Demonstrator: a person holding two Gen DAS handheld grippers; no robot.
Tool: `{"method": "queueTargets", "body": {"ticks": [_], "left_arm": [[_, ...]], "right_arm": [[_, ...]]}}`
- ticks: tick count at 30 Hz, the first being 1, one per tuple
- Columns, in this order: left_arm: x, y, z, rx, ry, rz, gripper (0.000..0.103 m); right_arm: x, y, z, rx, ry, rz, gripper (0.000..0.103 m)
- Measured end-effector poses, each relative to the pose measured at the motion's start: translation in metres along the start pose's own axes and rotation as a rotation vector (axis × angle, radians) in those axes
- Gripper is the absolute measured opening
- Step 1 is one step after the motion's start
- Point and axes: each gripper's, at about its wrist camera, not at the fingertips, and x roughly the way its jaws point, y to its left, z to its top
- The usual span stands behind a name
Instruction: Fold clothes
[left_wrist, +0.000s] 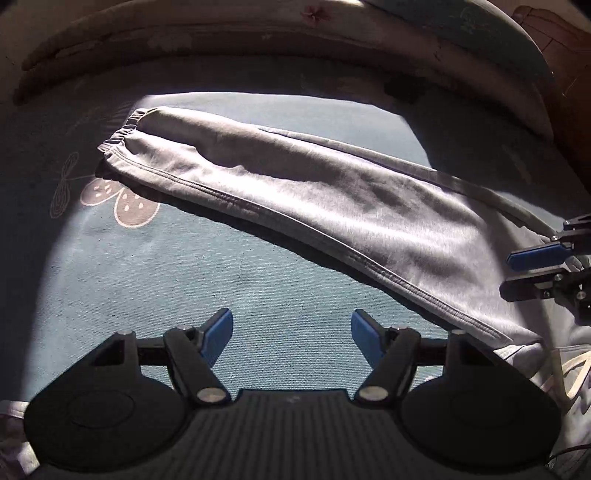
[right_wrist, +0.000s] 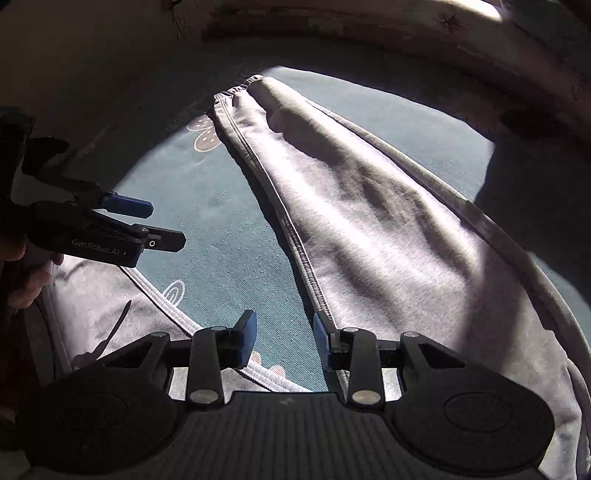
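Lying stretched across the teal flowered bedcover (left_wrist: 155, 280): grey sweatpants (left_wrist: 332, 206). Hovering above, both gaping with nothing between: left gripper (left_wrist: 291, 332) over bare cover, right gripper (right_wrist: 284, 334) beside the pants' seam.

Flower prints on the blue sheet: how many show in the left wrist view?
1. A pale flower print lies on the blue sheet, just beside the cuffed end of the grey trouser leg, partly under it. More may be hidden under the garment or in the shadow.
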Motion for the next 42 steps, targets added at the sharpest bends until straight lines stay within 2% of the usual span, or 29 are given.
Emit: {"method": "queueTargets", "body": {"ticks": [2, 6, 10, 14, 16, 19, 24, 25, 26, 27, 29, 32, 34, 38, 42], "left_arm": [[0.002, 0.017, 0.011, 0.031, -0.026, 0.010, 0.071], [0.006, 0.053, 0.027, 0.032, -0.062, 0.000, 0.071], [0.008, 0.086, 0.023, 0.021, -0.077, 0.018, 0.071], [0.018, 0.115, 0.009, -0.038, -0.030, 0.035, 0.071], [0.025, 0.126, 0.001, -0.063, -0.004, 0.044, 0.071], [0.034, 0.137, -0.007, -0.094, 0.021, 0.053, 0.071], [0.047, 0.142, -0.009, -0.135, 0.031, 0.056, 0.071], [0.050, 0.142, -0.008, -0.144, 0.033, 0.055, 0.071], [0.052, 0.141, -0.007, -0.156, 0.034, 0.052, 0.071], [0.054, 0.140, -0.004, -0.164, 0.032, 0.048, 0.071], [0.056, 0.137, 0.000, -0.165, 0.024, 0.034, 0.071], [0.057, 0.131, 0.007, -0.135, 0.011, 0.021, 0.071], [0.059, 0.129, 0.010, -0.117, 0.011, 0.019, 0.071], [0.059, 0.130, 0.012, -0.107, 0.011, 0.022, 0.071], [0.059, 0.136, 0.013, -0.124, 0.003, 0.034, 0.071]], "right_arm": [[0.002, -0.006, 0.036, -0.024, -0.027, -0.037, 0.038], [0.022, -0.012, 0.106, -0.122, -0.080, -0.116, 0.038], [0.078, -0.020, 0.165, -0.204, -0.082, -0.176, 0.037], [0.149, -0.028, 0.206, -0.300, -0.054, -0.206, 0.035], [0.179, -0.031, 0.215, -0.339, -0.030, -0.198, 0.035], [0.209, -0.042, 0.222, -0.317, 0.010, -0.161, 0.035], [0.233, -0.050, 0.214, -0.346, 0.059, -0.130, 0.035], [0.233, -0.049, 0.212, -0.354, 0.067, -0.119, 0.030], [0.232, -0.047, 0.210, -0.363, 0.077, -0.106, 0.015], [0.232, -0.044, 0.208, -0.382, 0.079, -0.108, 0.009], [0.230, -0.038, 0.207, -0.422, 0.069, -0.138, 0.006], [0.224, -0.046, 0.215, -0.395, 0.018, -0.205, 0.006], [0.228, -0.055, 0.218, -0.366, 0.020, -0.229, 0.006], [0.232, -0.057, 0.220, -0.362, 0.043, -0.217, 0.013], [0.217, -0.054, 0.243, -0.310, -0.039, -0.132, 0.019]]}}
